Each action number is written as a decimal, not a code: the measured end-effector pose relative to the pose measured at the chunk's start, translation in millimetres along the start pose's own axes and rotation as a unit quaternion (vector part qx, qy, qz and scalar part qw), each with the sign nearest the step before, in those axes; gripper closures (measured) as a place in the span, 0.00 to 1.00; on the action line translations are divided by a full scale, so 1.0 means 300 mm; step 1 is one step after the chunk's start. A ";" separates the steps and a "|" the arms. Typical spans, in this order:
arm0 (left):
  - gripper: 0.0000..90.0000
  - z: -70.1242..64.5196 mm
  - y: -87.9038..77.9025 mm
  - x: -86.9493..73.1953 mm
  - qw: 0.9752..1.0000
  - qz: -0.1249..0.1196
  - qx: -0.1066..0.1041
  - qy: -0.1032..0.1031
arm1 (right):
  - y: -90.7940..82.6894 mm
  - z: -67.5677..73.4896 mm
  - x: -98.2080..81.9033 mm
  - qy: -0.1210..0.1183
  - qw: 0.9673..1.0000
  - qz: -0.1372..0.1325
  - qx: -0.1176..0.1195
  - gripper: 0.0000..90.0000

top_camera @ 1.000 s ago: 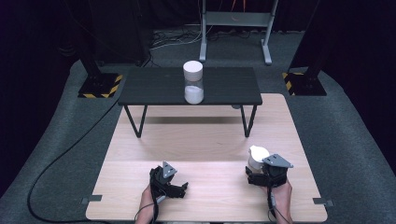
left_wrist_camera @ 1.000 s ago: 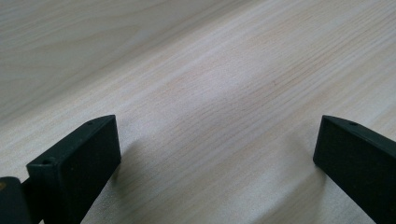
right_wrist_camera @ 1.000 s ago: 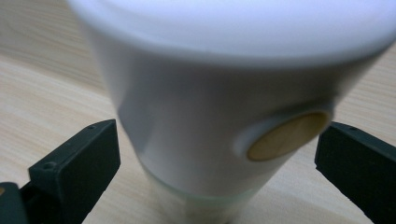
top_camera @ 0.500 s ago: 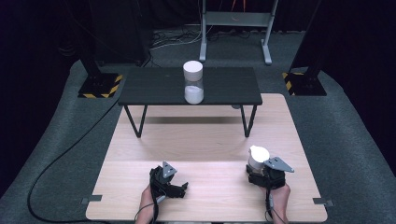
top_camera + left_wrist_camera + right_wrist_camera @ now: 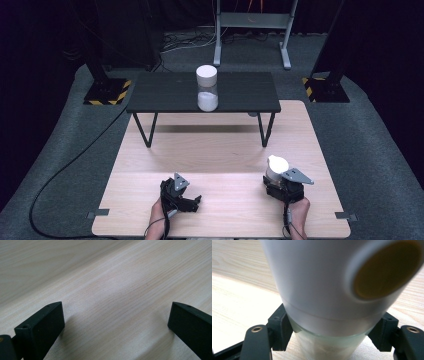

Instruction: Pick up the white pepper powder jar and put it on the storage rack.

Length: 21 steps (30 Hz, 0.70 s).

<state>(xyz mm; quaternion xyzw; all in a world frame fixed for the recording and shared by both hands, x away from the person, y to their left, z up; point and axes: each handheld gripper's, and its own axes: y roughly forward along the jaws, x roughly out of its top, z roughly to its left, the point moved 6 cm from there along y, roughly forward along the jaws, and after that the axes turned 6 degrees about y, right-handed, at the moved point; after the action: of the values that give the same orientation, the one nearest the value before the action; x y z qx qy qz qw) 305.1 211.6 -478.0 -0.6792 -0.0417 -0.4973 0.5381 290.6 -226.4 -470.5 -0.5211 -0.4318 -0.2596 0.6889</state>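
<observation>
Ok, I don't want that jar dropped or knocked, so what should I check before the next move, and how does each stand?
1. Right gripper shut on the jar: ok, a finger presses each side of the glass below the white lid.
2. Jar upright: not ok, it tilts in the right gripper view.
3. Jar lifted off the wooden table: cannot tell.
4. Left gripper free: ok, fingers wide apart over bare wood.
5. Second jar out of the way: ok, it stands on the black table, far off.
</observation>
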 end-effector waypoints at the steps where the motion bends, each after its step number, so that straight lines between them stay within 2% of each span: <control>1: 0.01 -0.001 0.000 0.000 1.000 0.000 0.001 0.001 | -0.001 -0.001 0.001 0.000 1.000 0.000 0.001 0.33; 8: 0.01 -0.001 0.000 0.000 1.000 0.000 0.000 0.000 | -0.010 -0.005 0.008 -0.001 1.000 0.007 0.004 0.33; 11: 0.01 0.001 0.000 0.000 1.000 0.000 -0.001 -0.001 | -0.019 -0.001 0.017 0.000 1.000 0.002 0.009 0.33; 17: 0.01 0.000 0.000 0.000 1.000 0.000 -0.001 0.000 | -0.036 0.010 0.064 -0.007 1.000 -0.006 0.024 0.33; 21: 0.01 0.001 0.001 -0.001 1.000 -0.001 -0.001 -0.003 | -0.050 0.027 0.099 -0.017 0.999 -0.009 0.026 0.33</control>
<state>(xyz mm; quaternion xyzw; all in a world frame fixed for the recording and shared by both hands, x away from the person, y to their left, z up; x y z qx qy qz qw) 305.4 211.8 -478.3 -0.6810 -0.0432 -0.4962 0.5368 290.5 -221.0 -436.7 -0.5029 -0.4549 -0.2458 0.6926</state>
